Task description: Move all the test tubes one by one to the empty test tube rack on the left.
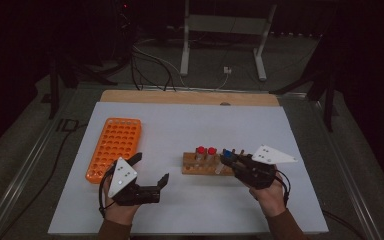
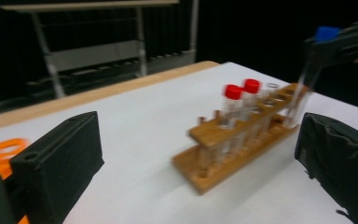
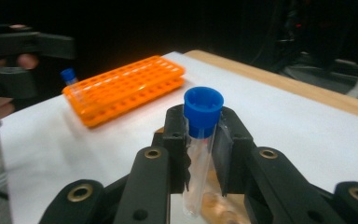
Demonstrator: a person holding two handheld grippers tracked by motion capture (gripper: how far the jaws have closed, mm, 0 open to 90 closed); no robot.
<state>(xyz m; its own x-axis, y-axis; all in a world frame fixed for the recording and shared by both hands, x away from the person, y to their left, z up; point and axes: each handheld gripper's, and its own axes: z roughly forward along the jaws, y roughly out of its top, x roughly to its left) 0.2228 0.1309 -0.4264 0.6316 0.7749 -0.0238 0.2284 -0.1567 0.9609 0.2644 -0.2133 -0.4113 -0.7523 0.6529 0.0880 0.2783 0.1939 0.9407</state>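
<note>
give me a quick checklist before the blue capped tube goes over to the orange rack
1. Grip: right gripper is shut on the blue-capped tube, just under its cap. ok
2. Tube clear of the wooden rack: its lower end seems lifted out beside the rack, but the left gripper view is blurred. cannot tell
3. Red-capped tubes upright in the wooden rack. ok
4. Orange rack has free holes; one blue-capped tube already stands at its near corner. ok
5. Left gripper is open and holds nothing, but sits between the two racks, possibly in the path. not ok
</note>
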